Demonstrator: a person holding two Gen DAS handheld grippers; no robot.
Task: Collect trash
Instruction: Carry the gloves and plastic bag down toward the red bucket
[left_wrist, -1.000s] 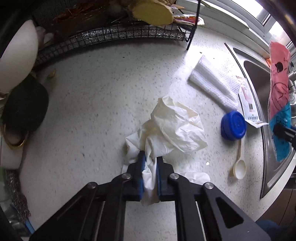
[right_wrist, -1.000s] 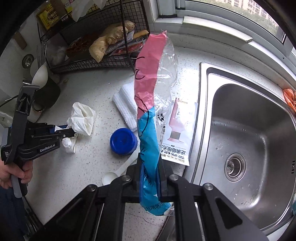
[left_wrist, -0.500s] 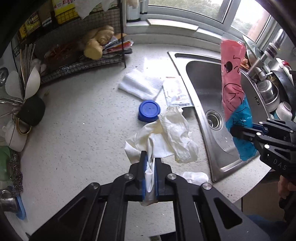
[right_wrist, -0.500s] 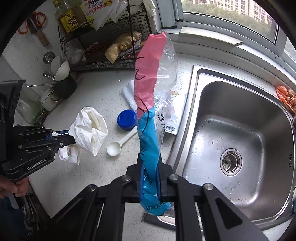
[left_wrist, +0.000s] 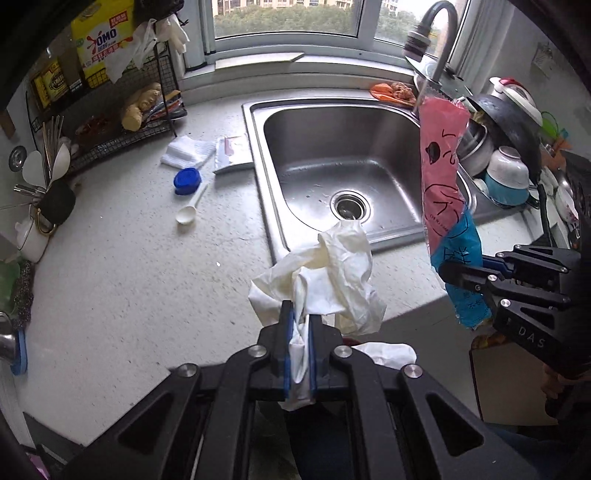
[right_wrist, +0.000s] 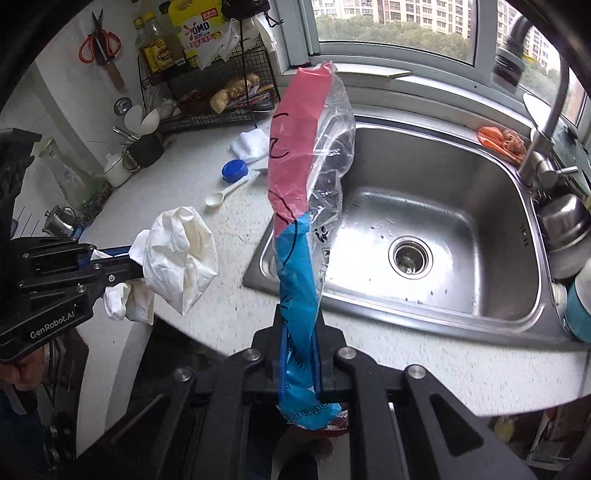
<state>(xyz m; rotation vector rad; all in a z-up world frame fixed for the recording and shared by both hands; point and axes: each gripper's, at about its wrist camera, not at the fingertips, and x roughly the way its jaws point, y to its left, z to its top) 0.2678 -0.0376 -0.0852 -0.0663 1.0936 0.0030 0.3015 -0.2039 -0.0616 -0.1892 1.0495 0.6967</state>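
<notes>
Left gripper (left_wrist: 300, 314) clamps the crumpled white glove (left_wrist: 332, 269). Right gripper (right_wrist: 299, 325) pinches the pink-and-blue wrapper (right_wrist: 299, 162), above the counter edge (left_wrist: 147, 295).

White crumpled glove (left_wrist: 332, 273): thin, creased, bunched, pinched at lower part between blue pads, held in air above counter edge, loose finger end hanging below.

Pink-and-blue wrapper (right_wrist: 295, 206): long plastic bag, pink upper half, blue lower half, clear film along one side, black markings; standing upright, blue end clamped, tip sticking out below.
</notes>
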